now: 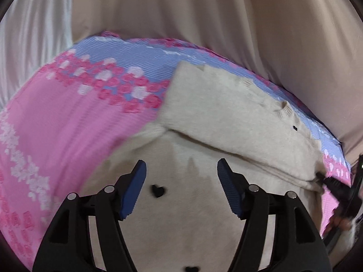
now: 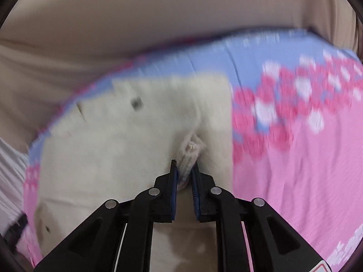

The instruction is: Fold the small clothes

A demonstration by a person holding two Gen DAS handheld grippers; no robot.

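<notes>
Left gripper (image 1: pixel 181 172): pitched steeply down over the front panel of the sweater, blue pads spread wide, jaws open with nothing between them, only knit below.

Right gripper (image 2: pixel 184 170): likewise angled down; jaws drawn nearly together and clamped on a bunched ribbed edge of the same garment; in the left wrist view its black tip (image 1: pixel 335 184) shows at the sweater's right-hand edge, with part of a hand behind it.

Cream fuzzy sweater (image 1: pixel 226 117): one; lying on the bedspread, one section folded across the body; small black heart-shaped buttons, three visible in the left wrist view, the nearest (image 1: pixel 157 190) between the open pads.

Bedspread (image 1: pixel 56 131): one; pink with a lavender-blue band and rows of pink and white flowers; the sweater rests on its far half.

Beige curtain (image 1: pixel 204 18): behind the bed; white drape (image 1: pixel 29 45) at far left.

Writing: none legible; right wrist view blurred.
</notes>
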